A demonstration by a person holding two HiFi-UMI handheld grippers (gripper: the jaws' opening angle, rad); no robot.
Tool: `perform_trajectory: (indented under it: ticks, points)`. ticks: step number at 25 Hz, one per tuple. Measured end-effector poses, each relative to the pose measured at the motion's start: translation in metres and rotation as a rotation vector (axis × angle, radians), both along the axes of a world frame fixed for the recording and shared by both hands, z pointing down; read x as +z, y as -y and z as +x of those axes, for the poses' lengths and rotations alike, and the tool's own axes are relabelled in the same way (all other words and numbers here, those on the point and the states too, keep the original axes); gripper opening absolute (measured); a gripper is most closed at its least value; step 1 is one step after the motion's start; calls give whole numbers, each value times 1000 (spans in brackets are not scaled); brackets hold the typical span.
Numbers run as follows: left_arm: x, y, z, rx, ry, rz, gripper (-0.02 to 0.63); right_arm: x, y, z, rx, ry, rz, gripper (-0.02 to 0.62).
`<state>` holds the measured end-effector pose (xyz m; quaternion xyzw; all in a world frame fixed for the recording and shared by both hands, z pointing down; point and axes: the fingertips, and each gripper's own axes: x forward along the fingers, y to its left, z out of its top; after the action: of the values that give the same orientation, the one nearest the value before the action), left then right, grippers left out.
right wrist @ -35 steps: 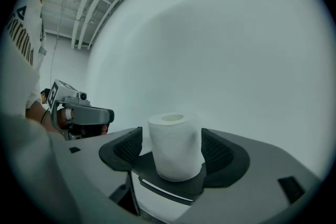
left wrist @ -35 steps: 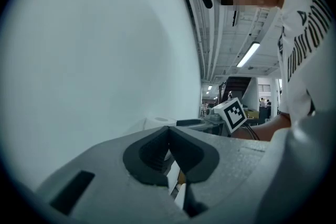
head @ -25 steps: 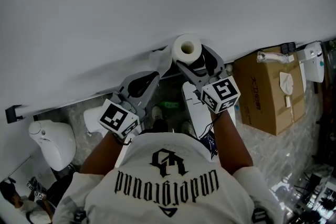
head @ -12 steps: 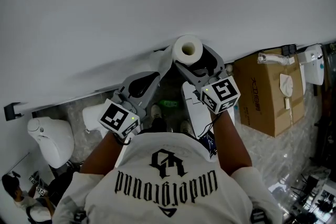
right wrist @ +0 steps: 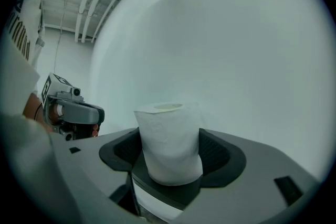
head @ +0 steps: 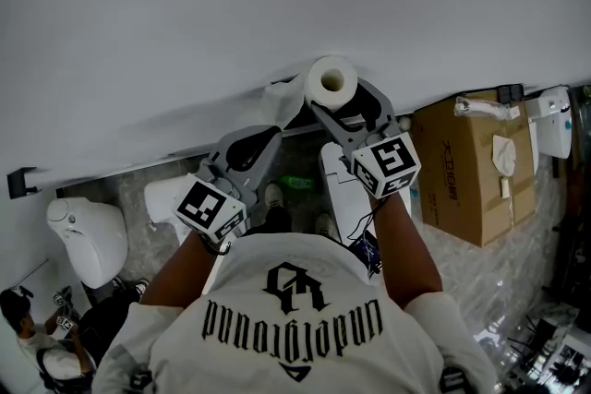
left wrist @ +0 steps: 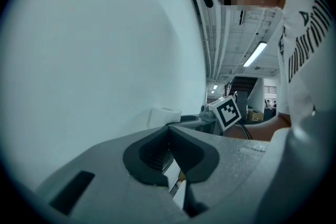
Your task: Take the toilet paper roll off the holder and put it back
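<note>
1. Right gripper view: the toilet paper roll (right wrist: 168, 136) stands upright, core pointing up, close to the white wall (right wrist: 236, 44).
2. The right gripper (right wrist: 170, 157) is the nearer one; its fingers clamp the roll's sides.
3. The left gripper (left wrist: 169, 150) waits beside it, fingers pressed together on nothing.
4. No holder is discernible.

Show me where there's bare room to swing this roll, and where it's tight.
The plain white wall above and left of the white toilet paper roll, clamped in the right gripper, is bare. The gap toward the shut left gripper is narrow. Low right is crowded by the brown cardboard box.
</note>
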<state>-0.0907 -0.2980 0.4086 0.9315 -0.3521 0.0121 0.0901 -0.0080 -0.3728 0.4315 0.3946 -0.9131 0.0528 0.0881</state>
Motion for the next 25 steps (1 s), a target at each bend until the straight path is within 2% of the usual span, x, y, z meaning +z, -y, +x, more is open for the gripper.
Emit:
perform_trajectory:
  ticks: [4,8,25]
  points:
    - [-4,-7,2,-18,-2,9,14,-12,-9,2,-13,2,24,337]
    - [-11,-18,6,-39,-40,4,14,-25,-23,6,-36,20,36,337]
    - [-45,-88,42,-155,-30,106,14,-78,-98,47,-120,32,149,337]
